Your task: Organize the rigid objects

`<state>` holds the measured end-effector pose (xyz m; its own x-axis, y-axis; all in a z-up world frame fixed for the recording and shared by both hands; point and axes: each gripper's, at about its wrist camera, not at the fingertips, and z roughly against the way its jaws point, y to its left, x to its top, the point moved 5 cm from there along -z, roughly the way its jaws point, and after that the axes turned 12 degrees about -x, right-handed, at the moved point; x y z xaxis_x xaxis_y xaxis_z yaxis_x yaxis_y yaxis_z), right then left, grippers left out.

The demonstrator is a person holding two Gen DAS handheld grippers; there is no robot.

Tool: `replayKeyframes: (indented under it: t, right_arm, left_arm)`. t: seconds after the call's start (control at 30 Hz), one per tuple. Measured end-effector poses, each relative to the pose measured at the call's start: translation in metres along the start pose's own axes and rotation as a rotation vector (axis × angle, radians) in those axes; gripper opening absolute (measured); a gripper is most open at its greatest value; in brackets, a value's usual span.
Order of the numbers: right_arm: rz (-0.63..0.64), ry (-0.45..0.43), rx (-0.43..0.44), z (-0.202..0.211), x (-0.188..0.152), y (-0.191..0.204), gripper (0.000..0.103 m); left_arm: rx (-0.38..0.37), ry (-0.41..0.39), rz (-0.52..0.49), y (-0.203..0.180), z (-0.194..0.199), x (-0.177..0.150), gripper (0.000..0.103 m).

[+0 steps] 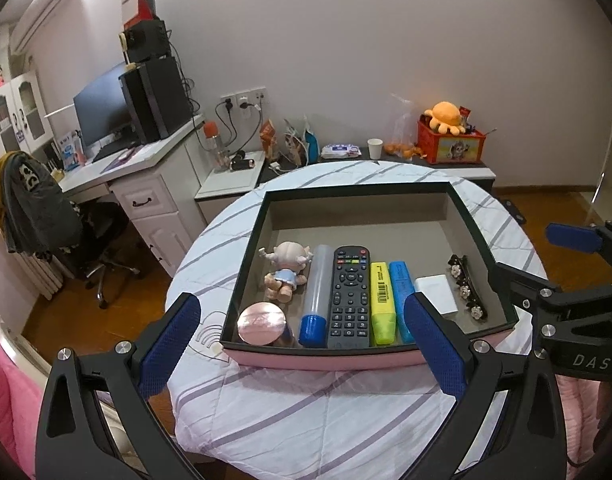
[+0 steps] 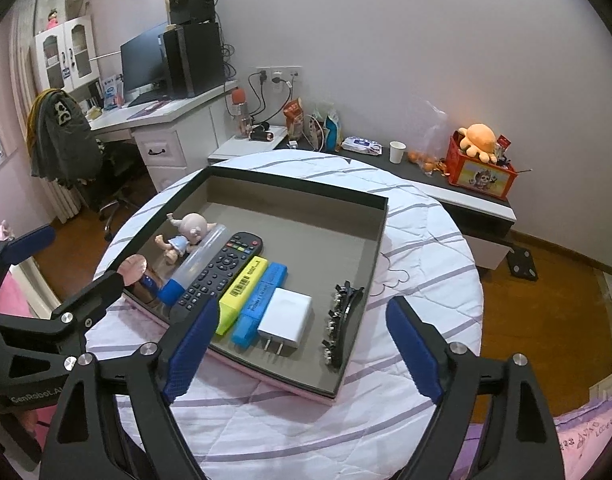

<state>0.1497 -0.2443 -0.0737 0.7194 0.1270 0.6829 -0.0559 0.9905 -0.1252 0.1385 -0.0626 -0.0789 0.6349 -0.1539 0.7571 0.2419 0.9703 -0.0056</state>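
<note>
Doll (image 1: 285, 270): far left of the row in the tray (image 1: 481, 240), at about 11 o'clock from the left claw (image 1: 302, 344); lies on its back, head toward the far wall.
Round pink lid (image 1: 262, 323): near-left corner of the tray, at 10 o'clock from the left claw and close to its left finger.
Blue-capped tube (image 1: 317, 296): long axis 12 to 6, cap toward the near edge.
Remote (image 1: 350, 296): dead ahead of the left claw at 12 o'clock, long axis 12 to 6, touching the tube on one side and the yellow highlighter (image 1: 382, 304) on the other.
Blue highlighter (image 1: 401, 300): parallel to the yellow one, just beside it.
White charger (image 2: 285, 316): at 12 o'clock from the right claw (image 2: 302, 356), prongs pointing at 6.
Hair clip (image 2: 341, 322): at 1 o'clock from the right claw, apart from the charger, long axis roughly 12 to 6 along the tray's right wall.
Left claw: fingers wide apart, nothing between them, hanging over the near edge of the tray.
Right claw: fingers wide apart, nothing between them, also over the near edge.
Nearer hand: the right for charger and clip, the left for doll, lid and tube.
Judgement: everything visible is already lined up in the tray, so the sorting looks close to done.
</note>
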Motion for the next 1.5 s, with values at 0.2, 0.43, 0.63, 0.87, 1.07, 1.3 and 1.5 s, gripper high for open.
replayKeyframes:
  t: [0.2, 0.43, 0.63, 0.87, 1.07, 1.3, 1.5]
  right_arm:
    - [-0.02, -0.008, -0.041, -0.001, 0.001, -0.006, 0.103]
    - [-0.024, -0.016, -0.007, 0.003, 0.005, -0.003, 0.103]
    - [-0.025, -0.029, -0.002, 0.006, 0.006, 0.0, 0.103]
    - [-0.039, -0.159, 0.003, 0.036, 0.011, 0.002, 0.103]
    - [-0.069, -0.299, -0.026, 0.069, 0.012, 0.002, 0.103]
    - [-0.101, -0.409, -0.056, 0.105, 0.008, 0.001, 0.103]
    - [-0.109, -0.483, -0.088, 0.134, 0.004, 0.002, 0.103]
  left_arm:
    - [-0.002, -0.001, 0.017, 0.005, 0.001, 0.0, 0.103]
    - [0.003, -0.002, 0.013, 0.006, 0.002, 0.001, 0.103]
    - [0.01, -0.045, 0.029, 0.011, 0.014, 0.004, 0.103]
    - [0.037, -0.187, 0.043, 0.013, 0.052, 0.013, 0.103]
    - [0.028, -0.31, 0.047, 0.01, 0.09, 0.017, 0.103]
    - [0.019, -0.363, 0.037, 0.002, 0.117, 0.014, 0.103]
    - [0.028, -0.413, 0.037, -0.001, 0.141, 0.007, 0.103]
